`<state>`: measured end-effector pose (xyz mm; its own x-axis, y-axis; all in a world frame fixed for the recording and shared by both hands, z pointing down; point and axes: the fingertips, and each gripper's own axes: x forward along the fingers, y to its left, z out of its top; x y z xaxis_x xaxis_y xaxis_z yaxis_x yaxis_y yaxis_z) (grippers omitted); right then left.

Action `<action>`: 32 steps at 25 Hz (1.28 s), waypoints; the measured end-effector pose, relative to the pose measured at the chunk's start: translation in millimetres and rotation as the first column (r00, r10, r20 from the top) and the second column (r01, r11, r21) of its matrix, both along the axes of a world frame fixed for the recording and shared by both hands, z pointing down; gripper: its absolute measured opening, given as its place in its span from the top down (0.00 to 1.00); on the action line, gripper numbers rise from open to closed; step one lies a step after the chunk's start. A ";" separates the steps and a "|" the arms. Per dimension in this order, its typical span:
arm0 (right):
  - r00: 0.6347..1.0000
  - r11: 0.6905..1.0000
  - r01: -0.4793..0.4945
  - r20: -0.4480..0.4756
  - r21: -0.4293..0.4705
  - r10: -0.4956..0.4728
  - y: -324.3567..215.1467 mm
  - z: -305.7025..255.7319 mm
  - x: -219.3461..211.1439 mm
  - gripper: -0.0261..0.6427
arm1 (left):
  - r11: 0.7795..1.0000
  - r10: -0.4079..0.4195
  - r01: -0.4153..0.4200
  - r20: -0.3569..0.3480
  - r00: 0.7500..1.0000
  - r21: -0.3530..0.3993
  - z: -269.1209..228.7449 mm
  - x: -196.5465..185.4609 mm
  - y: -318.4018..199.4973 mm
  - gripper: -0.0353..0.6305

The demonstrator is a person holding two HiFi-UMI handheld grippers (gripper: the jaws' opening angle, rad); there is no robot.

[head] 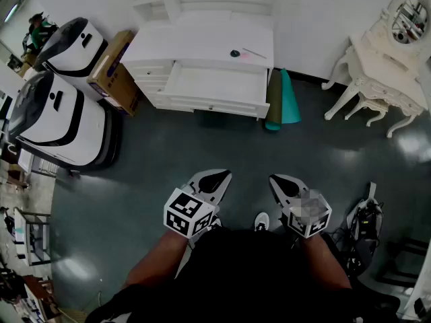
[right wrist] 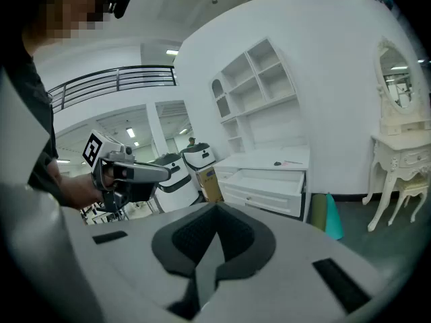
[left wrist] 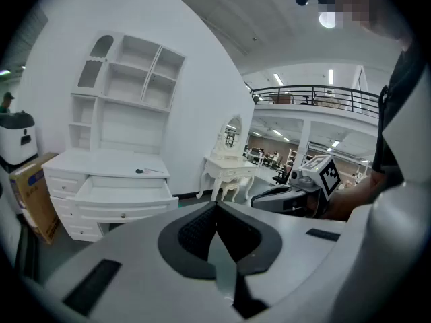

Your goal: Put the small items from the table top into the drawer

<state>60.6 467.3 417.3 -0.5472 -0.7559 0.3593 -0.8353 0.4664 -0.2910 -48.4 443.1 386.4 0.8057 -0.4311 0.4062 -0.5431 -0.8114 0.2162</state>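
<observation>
A white desk [head: 202, 42] stands against the far wall, and its wide drawer [head: 214, 86] is pulled open. On the desk top lie a small dark round item [head: 234, 53] and a thin stick-like item [head: 254, 54]. Both grippers hang low near the person's legs, far from the desk. My left gripper [head: 219, 175] is shut with nothing in it, and so is my right gripper [head: 276, 179]. The left gripper view has the desk [left wrist: 101, 160], the drawer [left wrist: 124, 192] and the dark item [left wrist: 139, 171]. The right gripper view shows the drawer [right wrist: 269, 180].
Two white machines [head: 60, 113] and a cardboard box [head: 114, 69] stand left of the desk. A green rolled mat [head: 286, 99] leans at its right end. A white vanity table with a mirror [head: 387, 59] is at the far right. Dark floor lies between me and the desk.
</observation>
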 end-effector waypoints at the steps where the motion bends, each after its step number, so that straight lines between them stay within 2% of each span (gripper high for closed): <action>1: 1.000 1.000 0.001 0.000 0.000 -0.001 0.3 -0.3 -0.7 0.92 | 1.000 0.001 -0.001 0.000 1.000 0.000 -0.5 -0.4 0.2 0.94; 15: 1.000 1.000 0.019 0.005 0.002 -0.019 6.8 -2.0 -13.1 0.92 | 1.000 -0.008 0.008 -0.016 1.000 -0.003 -2.6 -6.8 7.0 0.94; 19: 0.997 0.999 0.025 0.073 0.031 -0.027 6.3 -10.0 -20.2 0.92 | 1.000 -0.011 0.011 -0.020 1.000 -0.005 -2.0 -8.6 6.8 0.94; 24: 0.999 0.997 -0.020 0.049 0.077 0.016 1.8 -14.9 -18.5 0.92 | 1.000 -0.002 0.002 -0.024 1.000 -0.014 0.2 -8.5 9.2 0.94; 30: 0.997 0.993 -0.047 0.064 0.108 0.041 0.9 -20.1 -21.9 0.92 | 0.996 0.014 -0.014 0.002 1.000 -0.084 20.4 -12.8 13.3 0.94; 32: 0.997 0.993 -0.048 0.060 0.104 0.042 0.5 -19.3 -26.4 0.92 | 0.996 0.025 -0.025 -0.002 1.000 -0.086 20.7 -14.6 14.5 0.94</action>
